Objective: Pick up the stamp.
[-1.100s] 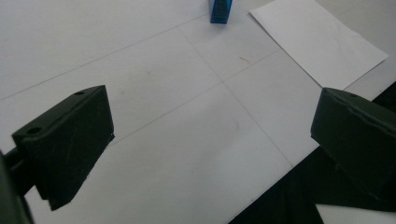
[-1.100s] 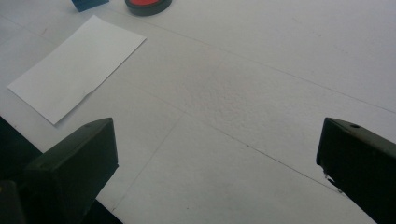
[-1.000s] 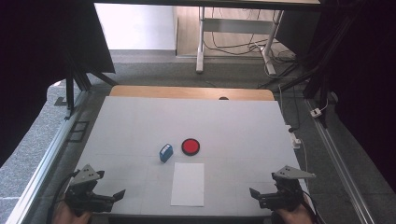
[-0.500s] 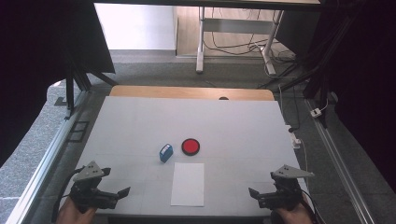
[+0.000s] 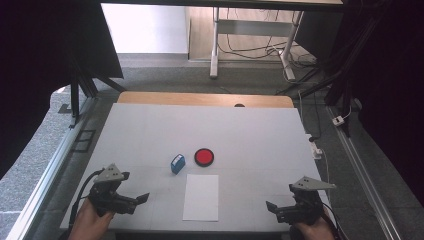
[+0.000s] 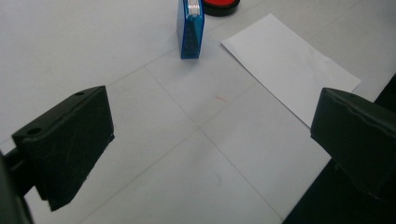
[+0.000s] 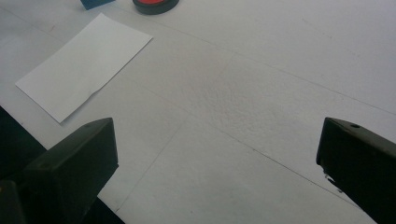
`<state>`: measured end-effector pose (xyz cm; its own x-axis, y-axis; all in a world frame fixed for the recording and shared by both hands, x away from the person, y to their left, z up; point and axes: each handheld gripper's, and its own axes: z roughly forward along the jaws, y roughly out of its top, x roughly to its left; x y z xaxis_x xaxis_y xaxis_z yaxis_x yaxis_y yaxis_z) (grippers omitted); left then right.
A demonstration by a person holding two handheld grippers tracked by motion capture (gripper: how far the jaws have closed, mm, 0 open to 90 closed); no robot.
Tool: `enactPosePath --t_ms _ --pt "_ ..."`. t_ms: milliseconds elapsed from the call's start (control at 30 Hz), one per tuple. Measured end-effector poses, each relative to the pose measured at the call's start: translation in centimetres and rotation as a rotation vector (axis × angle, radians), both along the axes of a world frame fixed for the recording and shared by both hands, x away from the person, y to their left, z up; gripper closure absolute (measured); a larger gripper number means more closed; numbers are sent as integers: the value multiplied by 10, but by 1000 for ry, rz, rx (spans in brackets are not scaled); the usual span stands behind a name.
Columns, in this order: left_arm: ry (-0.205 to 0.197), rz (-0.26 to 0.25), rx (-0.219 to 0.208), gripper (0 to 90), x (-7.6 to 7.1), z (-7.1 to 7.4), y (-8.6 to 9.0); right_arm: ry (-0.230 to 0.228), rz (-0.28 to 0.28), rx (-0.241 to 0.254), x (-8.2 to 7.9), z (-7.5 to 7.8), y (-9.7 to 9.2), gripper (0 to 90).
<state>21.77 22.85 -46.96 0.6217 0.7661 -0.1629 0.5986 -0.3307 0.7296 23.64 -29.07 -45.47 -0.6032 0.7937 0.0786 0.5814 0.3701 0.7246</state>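
Nearby, sheet of paper (image 5: 201, 197) at table (image 5: 260, 135) edge

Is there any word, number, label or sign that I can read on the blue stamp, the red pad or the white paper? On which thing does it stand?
None can be read.
Blue stamp: no legible marking on the faces shown.
Red pad: plain red, no text.
White paper: blank.

High view looks down; both gripper views share the paper sheet (image 5: 201, 197)
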Motion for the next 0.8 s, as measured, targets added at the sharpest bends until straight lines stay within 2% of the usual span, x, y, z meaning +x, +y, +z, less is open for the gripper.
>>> enactPosePath --t_ms 167,433,600,700,800 --pt "-11 -2 -5 0 13 3 -6 1 -2 1 0 0 0 0" --pt "-39 -42 31 0 32 5 -21 2 -1 -3 1 0 0 0" --pt "-31 -59 52 0 42 2 -27 1 -3 -2 1 0 0 0" --pt "-32 -65 38 0 48 1 -29 3 -7 -2 1 0 0 0" --pt "-34 -63 52 0 54 1 -32 3 -6 -3 1 0 0 0"
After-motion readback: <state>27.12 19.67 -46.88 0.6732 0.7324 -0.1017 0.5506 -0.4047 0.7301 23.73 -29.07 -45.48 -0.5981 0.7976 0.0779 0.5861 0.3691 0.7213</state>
